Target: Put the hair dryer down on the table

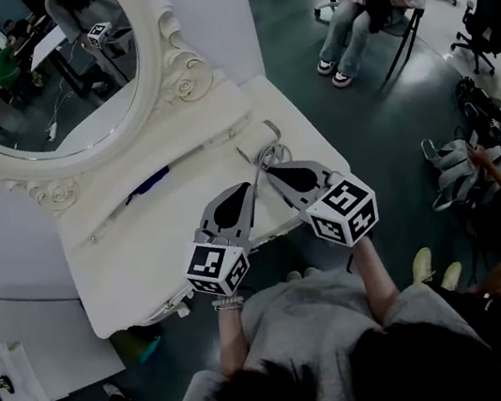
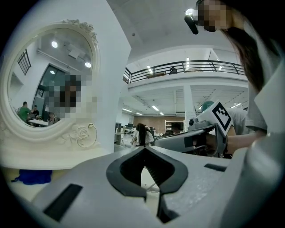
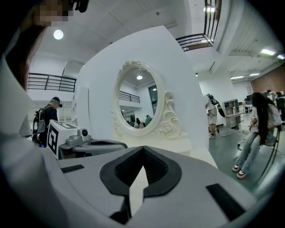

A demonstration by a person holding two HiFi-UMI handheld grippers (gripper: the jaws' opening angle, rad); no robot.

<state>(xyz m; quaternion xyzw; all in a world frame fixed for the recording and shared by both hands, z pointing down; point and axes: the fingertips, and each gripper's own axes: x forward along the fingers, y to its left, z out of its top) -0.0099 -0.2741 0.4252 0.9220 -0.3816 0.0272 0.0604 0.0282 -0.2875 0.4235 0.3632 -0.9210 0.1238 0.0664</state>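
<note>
The white tabletop (image 1: 145,250) runs slantwise across my head view, with dark green floor (image 1: 356,148) to its right. At its back stands an oval mirror (image 1: 40,78) in a carved white frame, against a white panel.

I have both tools at the near edge of the tabletop, side by side and angled toward each other so that their tips almost meet. The left tool (image 1: 251,185) has its jaws pressed together at the tips, and its own view shows only bare tabletop through the opening behind them. The right tool (image 1: 267,172) is likewise pressed together, with nothing pinched.

As for the hair dryer, I note a dark blue object (image 1: 148,183) lying on the tabletop at the foot of the mirror, left of both tools and well apart from them. It is partly hidden under the frame, and I cannot confirm from its outline that it is the dryer.

A thin white cord (image 1: 268,152) lies looped on the tabletop just beyond the tool tips.
</note>
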